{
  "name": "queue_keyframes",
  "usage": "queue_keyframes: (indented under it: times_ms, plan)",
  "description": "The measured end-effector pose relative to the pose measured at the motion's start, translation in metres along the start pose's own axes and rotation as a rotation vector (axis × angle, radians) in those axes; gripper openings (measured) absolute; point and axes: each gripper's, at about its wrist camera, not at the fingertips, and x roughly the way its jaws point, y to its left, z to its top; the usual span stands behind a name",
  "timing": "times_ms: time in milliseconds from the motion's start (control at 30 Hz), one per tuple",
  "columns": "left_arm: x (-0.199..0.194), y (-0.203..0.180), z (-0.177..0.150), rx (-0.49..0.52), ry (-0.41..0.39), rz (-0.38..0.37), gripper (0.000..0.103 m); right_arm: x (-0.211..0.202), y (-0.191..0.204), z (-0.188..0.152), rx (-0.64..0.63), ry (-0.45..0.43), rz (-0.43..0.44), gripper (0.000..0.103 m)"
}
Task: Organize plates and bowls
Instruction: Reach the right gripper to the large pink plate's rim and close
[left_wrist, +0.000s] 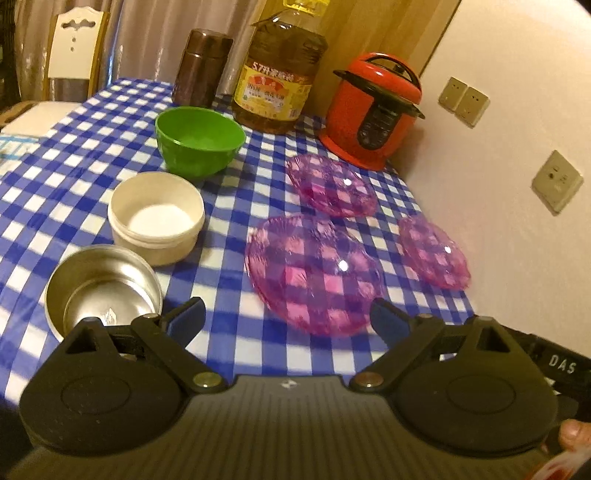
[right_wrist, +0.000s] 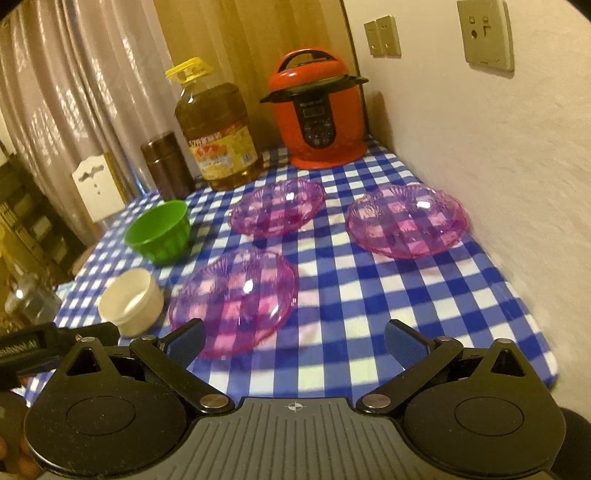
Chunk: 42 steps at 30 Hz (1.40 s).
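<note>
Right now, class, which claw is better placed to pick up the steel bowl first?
Left. The steel bowl sits just ahead of the open left claw. The right wrist view does not show that bowl; the open right claw faces a pink plate.

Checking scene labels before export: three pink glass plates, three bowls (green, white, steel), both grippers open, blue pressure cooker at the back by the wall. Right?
One error: the pressure cooker is red, not blue, as the right wrist view shows. The rest stands: three pink plates, green bowl, white bowl, steel bowl, left gripper and right gripper both open.
</note>
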Motion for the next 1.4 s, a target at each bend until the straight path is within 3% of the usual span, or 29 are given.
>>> queue_keyframes:
  times_ms: [267, 367, 467, 933, 1400]
  plan:
    - [0.051, 0.003, 0.010, -0.035, 0.008, -0.006, 0.088, 0.046, -0.010, 0.013, 0.038, -0.001, 0.004, 0.101]
    - [0.069, 0.003, 0.010, -0.039, 0.020, 0.007, 0.085, 0.066, -0.013, 0.017, 0.056, 0.003, 0.008, 0.085]
    - [0.084, 0.005, 0.008, -0.042, 0.022, 0.024, 0.082, 0.089, -0.017, 0.019, 0.067, 0.029, 0.012, 0.078]
    - [0.125, 0.015, 0.004, -0.070, 0.018, 0.072, 0.060, 0.143, -0.032, 0.012, 0.106, 0.103, 0.036, 0.051]
    - [0.134, 0.024, 0.005, -0.092, 0.009, 0.090, 0.032, 0.158, -0.026, 0.009, 0.092, 0.110, 0.062, 0.025]
